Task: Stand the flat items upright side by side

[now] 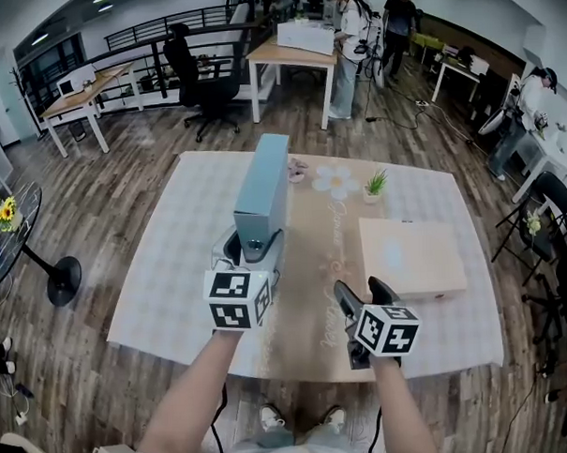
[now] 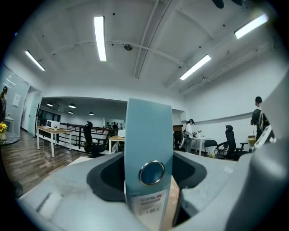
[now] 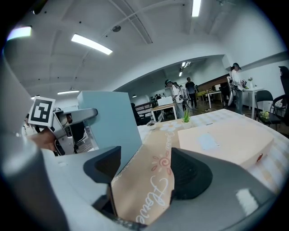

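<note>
A blue-grey binder stands upright on its edge at the middle of the table, its spine toward me. My left gripper is shut on the low end of that spine; in the left gripper view the binder fills the gap between the dark pads. A flat beige box lies on the table at the right. My right gripper hovers open near the front edge, left of the box, with nothing between its jaws. The right gripper view shows the binder at left and the box at right.
A tan runner with script crosses the white checked tablecloth. A small potted plant and a flower-shaped mat sit at the far edge. Desks, office chairs and standing people fill the room beyond.
</note>
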The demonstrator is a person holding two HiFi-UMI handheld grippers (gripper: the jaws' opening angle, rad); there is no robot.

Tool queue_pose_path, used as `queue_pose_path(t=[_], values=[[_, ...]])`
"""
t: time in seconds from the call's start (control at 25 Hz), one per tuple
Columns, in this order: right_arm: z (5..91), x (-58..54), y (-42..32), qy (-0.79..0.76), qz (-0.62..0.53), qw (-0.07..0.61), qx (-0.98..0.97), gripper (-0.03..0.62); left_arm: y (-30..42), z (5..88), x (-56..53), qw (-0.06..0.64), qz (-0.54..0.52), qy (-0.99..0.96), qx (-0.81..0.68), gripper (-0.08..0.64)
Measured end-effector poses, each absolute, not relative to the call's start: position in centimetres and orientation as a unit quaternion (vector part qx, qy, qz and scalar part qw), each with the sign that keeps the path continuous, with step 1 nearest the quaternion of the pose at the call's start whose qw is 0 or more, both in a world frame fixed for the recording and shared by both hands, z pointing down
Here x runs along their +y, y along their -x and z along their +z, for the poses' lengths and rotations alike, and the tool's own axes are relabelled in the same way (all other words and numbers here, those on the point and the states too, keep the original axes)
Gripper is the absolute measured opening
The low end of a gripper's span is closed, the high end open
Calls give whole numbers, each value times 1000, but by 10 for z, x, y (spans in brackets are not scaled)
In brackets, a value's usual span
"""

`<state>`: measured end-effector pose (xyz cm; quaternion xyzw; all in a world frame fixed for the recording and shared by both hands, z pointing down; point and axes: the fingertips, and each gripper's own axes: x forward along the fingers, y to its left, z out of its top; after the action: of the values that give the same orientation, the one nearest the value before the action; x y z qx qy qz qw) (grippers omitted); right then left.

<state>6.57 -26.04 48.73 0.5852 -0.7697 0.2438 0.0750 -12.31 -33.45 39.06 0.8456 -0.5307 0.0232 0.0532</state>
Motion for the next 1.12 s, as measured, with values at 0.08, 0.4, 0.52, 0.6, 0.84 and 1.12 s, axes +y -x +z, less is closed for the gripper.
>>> queue_pose_path(t=[0.08, 0.4, 0.52, 0.6, 0.84, 1.12], values=[[489, -260, -72, -590, 245, 77, -766, 347, 112, 389, -336, 54, 18, -850, -524, 298], [496, -257, -89, -601, 250, 83, -754, 347, 77, 392, -334, 48, 18, -851, -523, 304], [499, -256, -95, -603, 253, 85, -752, 347, 73, 397, -332, 52, 22, -847, -529, 313], [502, -255, -97, -603, 256, 85, -750, 347, 70, 399, -330, 51, 27, -847, -529, 318], [504, -249, -96, -602, 260, 85, -750, 347, 68, 402, -327, 53, 40, -850, -522, 325], [500, -244, -97, -602, 259, 85, -750, 347, 70, 403, -324, 54, 51, -855, -513, 336]])
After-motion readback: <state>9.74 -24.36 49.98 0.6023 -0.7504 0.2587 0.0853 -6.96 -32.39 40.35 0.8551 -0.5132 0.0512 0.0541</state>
